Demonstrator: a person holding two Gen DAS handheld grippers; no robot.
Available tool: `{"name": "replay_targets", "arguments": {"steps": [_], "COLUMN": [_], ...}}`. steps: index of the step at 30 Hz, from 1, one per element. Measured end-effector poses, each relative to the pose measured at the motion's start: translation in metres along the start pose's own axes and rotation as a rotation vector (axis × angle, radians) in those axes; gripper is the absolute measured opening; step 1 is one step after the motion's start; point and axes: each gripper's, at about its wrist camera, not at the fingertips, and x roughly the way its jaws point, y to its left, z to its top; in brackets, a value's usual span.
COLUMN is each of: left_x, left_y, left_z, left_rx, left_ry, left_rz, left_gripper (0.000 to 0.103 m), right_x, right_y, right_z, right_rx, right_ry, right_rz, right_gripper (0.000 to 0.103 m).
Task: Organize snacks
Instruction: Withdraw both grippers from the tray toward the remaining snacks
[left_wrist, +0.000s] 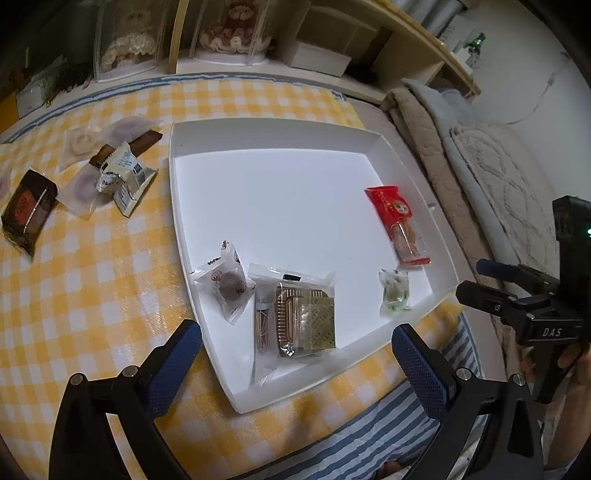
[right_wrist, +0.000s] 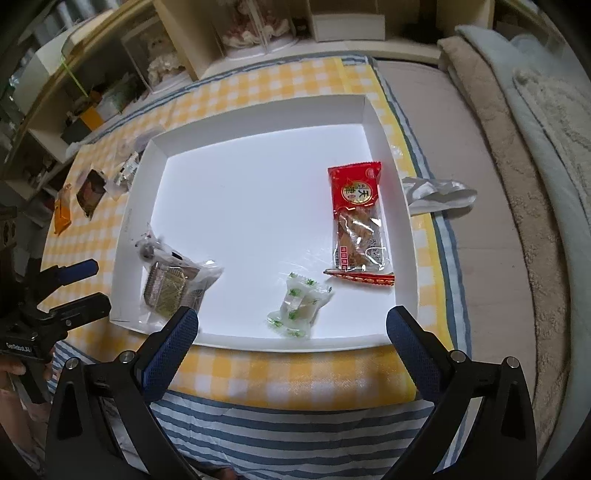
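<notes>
Nearest to me, the left gripper (left_wrist: 295, 354) hung over the near edge of the white tray (left_wrist: 280, 136) with its blue pads spread wide and nothing between them; the right gripper (right_wrist: 291, 332) hovered the same way, jaws fully apart and empty, above the tray's front rim. Just beyond the left gripper's fingers, inside the tray, lay a clear-wrapped gold pastry (left_wrist: 303, 317), with a small white packet printed with brown rounds (left_wrist: 227, 282) touching its left side. Toward the right of the tray sat a little green-and-white candy (right_wrist: 299, 306), and just past it a long red snack packet (right_wrist: 358, 218), both lying flat and apart from the pastry. Outside the tray, on the yellow checked cloth (left_wrist: 110, 295), a dark brown packet (left_wrist: 27, 214) lay well to the left, and farther back a loose cluster of pale wrapped snacks (left_wrist: 110, 170) waited near the tray's far left corner. Shelving (left_wrist: 332, 44) stood behind it all.
</notes>
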Motion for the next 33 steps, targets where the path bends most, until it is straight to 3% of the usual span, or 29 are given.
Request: {"name": "replay_targets", "arguments": {"steps": [15,33], "left_x": [-0.05,-0.166], "left_y": [-0.001,0.026], "left_z": [-0.005,-0.031], "left_rx": [0.024,0.032], "left_ry": [-0.078,-0.281], "left_rz": [0.003,0.049], "left_gripper": [0.103,0.103], "right_x": [-0.037,-0.106], "right_y": [0.013,0.069], "right_z": [-0.004,0.005], "right_rx": [-0.01,-0.068], "right_ry": [-0.089,-0.288], "right_rz": [-0.043,-0.031], "right_gripper": [0.103,0.103]}}
